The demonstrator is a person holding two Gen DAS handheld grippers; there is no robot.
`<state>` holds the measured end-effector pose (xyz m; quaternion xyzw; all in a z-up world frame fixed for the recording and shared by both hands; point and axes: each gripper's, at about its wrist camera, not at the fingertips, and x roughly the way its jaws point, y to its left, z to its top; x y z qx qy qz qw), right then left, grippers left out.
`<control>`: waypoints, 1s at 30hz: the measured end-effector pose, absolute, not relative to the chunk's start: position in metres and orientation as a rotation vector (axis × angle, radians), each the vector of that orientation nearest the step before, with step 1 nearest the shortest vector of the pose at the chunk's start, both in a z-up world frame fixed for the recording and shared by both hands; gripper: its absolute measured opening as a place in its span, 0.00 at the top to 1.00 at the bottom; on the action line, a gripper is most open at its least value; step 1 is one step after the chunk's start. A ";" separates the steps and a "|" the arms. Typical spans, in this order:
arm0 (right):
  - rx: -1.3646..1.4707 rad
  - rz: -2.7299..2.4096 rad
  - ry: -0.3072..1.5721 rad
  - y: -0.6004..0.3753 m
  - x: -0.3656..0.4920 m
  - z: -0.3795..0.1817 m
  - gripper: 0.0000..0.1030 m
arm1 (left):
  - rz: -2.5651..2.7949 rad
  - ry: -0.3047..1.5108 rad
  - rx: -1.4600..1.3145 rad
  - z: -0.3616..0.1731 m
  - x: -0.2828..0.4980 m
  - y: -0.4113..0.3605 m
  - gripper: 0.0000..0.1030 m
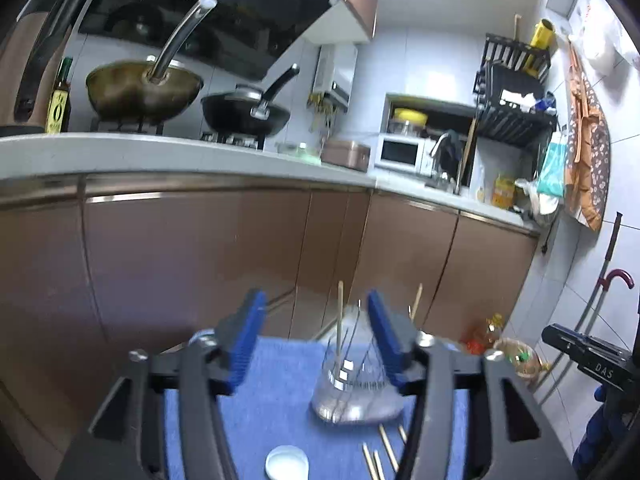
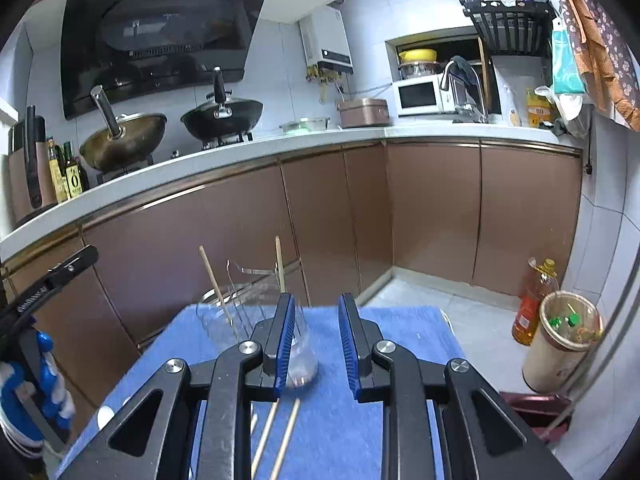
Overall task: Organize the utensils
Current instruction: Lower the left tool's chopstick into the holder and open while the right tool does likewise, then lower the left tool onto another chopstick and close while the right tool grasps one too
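Both the left gripper and the right gripper are standing apart, empty, their ribbed blue pads flanking a clear glass jar holding slim wooden chopsticks on blue cloth.

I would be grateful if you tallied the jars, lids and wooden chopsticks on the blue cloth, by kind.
Glass jar: 1
White lid: 1
Wooden chopsticks standing in the jar: 2
Loose wooden chopsticks lying on the blue cloth: at least 4 in view
Total: at least 8
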<state>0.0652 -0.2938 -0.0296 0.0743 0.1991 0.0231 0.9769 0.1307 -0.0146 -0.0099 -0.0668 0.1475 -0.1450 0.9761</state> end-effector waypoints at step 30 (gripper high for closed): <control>0.254 0.247 1.011 -0.278 0.148 -0.160 0.80 | -0.503 1.260 -0.167 -0.199 0.236 -0.115 0.86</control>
